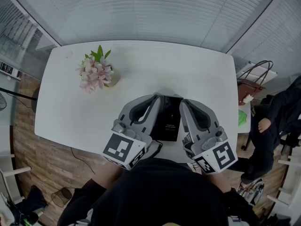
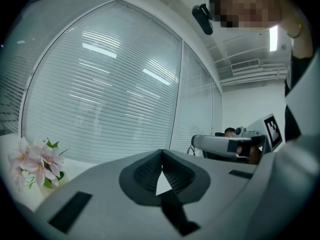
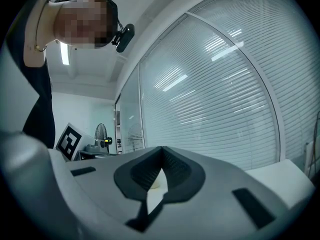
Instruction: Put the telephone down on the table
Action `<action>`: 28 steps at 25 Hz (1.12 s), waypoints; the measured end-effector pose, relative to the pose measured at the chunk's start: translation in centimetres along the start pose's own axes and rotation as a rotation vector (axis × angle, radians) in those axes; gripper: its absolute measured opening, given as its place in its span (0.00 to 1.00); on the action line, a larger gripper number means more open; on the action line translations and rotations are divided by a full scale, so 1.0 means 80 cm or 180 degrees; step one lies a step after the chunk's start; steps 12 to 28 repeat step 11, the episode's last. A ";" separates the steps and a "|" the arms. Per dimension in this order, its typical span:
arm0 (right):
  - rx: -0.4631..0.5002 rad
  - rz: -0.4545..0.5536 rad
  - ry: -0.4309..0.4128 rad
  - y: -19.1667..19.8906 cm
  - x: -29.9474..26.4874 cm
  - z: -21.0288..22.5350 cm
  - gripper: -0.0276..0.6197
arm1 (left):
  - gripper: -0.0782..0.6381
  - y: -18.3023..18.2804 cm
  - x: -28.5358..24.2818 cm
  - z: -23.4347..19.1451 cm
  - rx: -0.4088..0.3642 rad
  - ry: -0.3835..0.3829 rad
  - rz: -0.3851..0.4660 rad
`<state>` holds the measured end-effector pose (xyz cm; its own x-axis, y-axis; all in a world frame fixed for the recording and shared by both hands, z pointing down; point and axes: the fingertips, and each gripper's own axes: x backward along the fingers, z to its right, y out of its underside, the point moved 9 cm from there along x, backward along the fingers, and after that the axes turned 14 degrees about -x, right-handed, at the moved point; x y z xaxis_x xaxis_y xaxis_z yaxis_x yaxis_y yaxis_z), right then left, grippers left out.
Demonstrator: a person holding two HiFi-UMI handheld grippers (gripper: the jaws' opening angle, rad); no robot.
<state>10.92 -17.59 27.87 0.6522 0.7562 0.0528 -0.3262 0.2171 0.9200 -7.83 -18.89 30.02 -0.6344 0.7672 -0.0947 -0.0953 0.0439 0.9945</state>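
Telephone (image 1: 170,119): dark flat slab, lay near the near edge of the white table (image 1: 141,60), apparently resting flat on it. Left gripper (image 1: 157,98) just beside it on the left, right gripper (image 1: 184,101) on the right. Both pairs of jaws were pressed together with nothing between them. Flowers (image 1: 95,73) stood well apart, far left.

Judged: placement looked complete. Any re-grip would need the jaws opened first.

The left gripper (image 2: 162,152) holds its 2 jaws together (tips touching); pink flowers (image 2: 35,161) stand on the white table (image 2: 75,165) before window blinds (image 2: 110,94).
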 end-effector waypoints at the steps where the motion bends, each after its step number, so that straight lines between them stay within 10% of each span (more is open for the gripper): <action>1: 0.0002 0.0000 0.0001 0.000 0.000 0.000 0.05 | 0.13 0.000 0.000 0.000 -0.0001 0.0000 0.0004; 28: 0.0034 0.0001 -0.0007 -0.002 -0.001 0.000 0.05 | 0.13 0.000 0.000 0.000 -0.0010 0.0011 0.0028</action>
